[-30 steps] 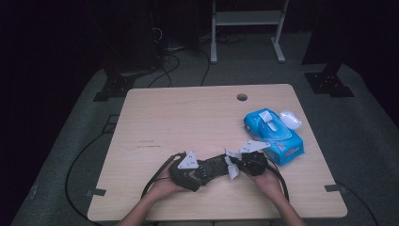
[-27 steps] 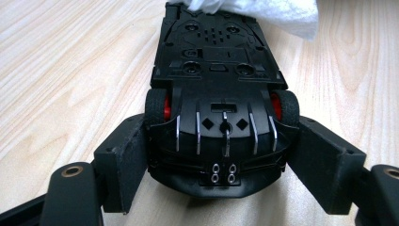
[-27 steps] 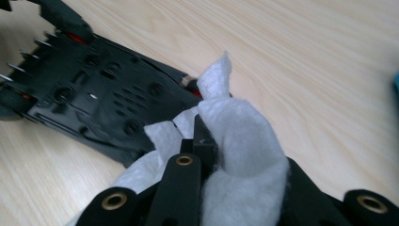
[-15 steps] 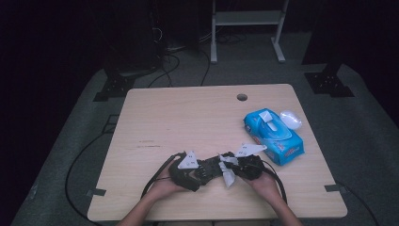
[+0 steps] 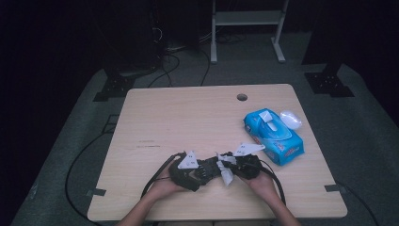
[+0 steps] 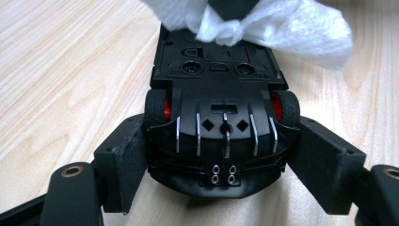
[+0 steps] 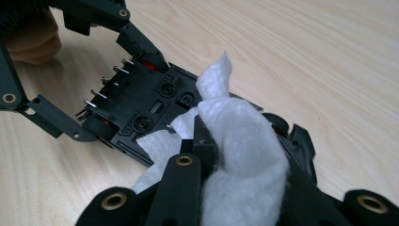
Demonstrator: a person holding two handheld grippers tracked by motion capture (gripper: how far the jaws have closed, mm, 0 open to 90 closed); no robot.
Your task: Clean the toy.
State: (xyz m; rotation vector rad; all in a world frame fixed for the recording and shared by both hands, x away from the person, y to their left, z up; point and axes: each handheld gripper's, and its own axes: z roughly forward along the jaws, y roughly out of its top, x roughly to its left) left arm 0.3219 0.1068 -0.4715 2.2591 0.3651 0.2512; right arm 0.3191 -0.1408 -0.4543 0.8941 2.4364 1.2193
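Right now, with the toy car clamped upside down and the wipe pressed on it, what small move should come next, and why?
Probably a short stroke of the white wipe along the black toy car toward its rear. The left claw grips the car's sides, underside up, so it looks steady. The right claw is shut on the wipe, which rests on the front of the underside, leaving the rear part uncovered.

I am seeing my matte black two-jaw left gripper [image 5: 203,170] and right gripper [image 5: 225,168] wearing grey three-cornered plates, brass-ringed screw holes and trailing black cables; forearms showing bare.
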